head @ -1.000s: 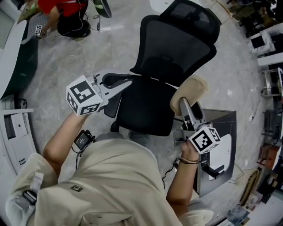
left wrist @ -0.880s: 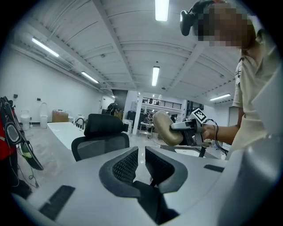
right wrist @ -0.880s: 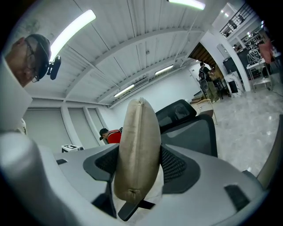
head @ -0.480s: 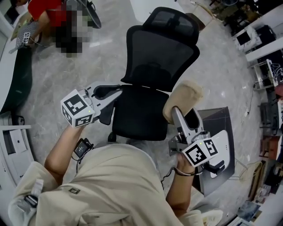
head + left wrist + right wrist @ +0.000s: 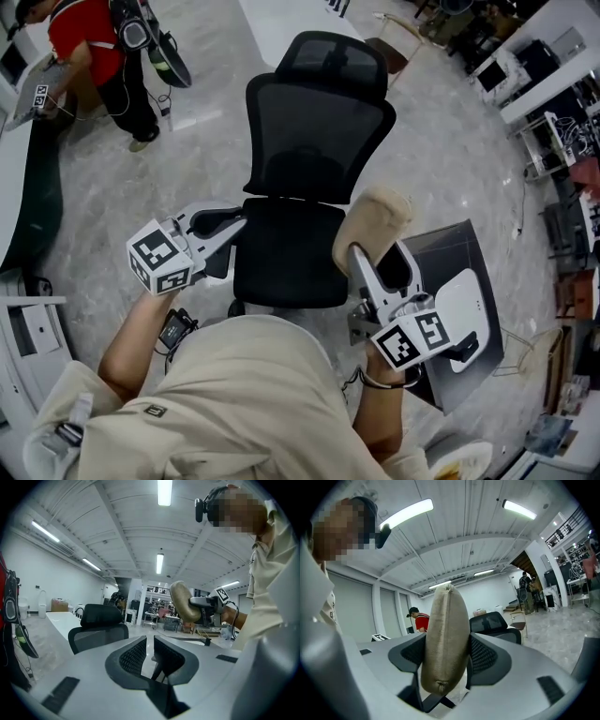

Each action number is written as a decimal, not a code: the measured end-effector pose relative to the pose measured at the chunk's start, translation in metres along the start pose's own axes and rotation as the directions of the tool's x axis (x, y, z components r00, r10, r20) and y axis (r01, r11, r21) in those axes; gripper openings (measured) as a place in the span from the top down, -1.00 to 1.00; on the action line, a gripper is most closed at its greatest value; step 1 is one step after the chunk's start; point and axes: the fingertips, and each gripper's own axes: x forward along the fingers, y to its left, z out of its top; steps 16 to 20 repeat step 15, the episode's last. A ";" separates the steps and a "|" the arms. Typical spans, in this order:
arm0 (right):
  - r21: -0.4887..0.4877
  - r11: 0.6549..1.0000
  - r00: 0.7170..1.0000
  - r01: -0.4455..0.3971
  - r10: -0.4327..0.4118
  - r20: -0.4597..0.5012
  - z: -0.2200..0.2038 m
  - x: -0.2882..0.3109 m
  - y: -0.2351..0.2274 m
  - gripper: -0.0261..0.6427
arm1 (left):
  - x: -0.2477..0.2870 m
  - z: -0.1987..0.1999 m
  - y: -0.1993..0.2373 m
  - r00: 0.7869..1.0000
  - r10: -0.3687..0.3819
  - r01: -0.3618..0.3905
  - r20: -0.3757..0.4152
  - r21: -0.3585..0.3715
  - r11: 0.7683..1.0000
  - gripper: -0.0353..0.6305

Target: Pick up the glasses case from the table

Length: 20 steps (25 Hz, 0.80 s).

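Observation:
The tan glasses case (image 5: 373, 220) is held up in the air, end-up, over the right side of a black office chair. My right gripper (image 5: 375, 251) is shut on it; in the right gripper view the case (image 5: 445, 639) stands clamped between both dark pads (image 5: 485, 656). My left gripper (image 5: 234, 228) hovers over the chair's left armrest, apart from the case. Its jaws (image 5: 148, 641) are drawn together to a thin slit with nothing between them. The left gripper view shows the case (image 5: 183, 602) and the right gripper off to the right.
A black mesh office chair (image 5: 300, 187) stands right in front of me on the marble floor. A dark mat with a white base (image 5: 469, 309) lies at the right. A person in red (image 5: 89, 37) stands far left by a white desk (image 5: 14, 159). Shelves and clutter line the right.
Both grippers have drifted a little lower and leftward in the head view as the view shifted. The case stays clamped in the right gripper; the left jaws are unchanged.

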 end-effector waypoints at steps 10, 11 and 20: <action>0.009 1.000 1.000 0.001 -0.001 0.006 -0.004 -0.013 0.000 0.08 | -0.003 -0.006 -0.014 1.000 -0.009 0.009 -0.016 0.005 1.000 0.74; 0.010 1.000 1.000 0.000 0.000 0.007 -0.004 -0.013 0.001 0.08 | -0.004 -0.005 -0.014 1.000 -0.008 0.008 -0.015 0.005 1.000 0.74; 0.016 1.000 1.000 -0.006 0.006 0.004 -0.006 -0.012 0.003 0.08 | -0.008 -0.006 -0.016 1.000 -0.004 0.004 -0.014 0.002 1.000 0.74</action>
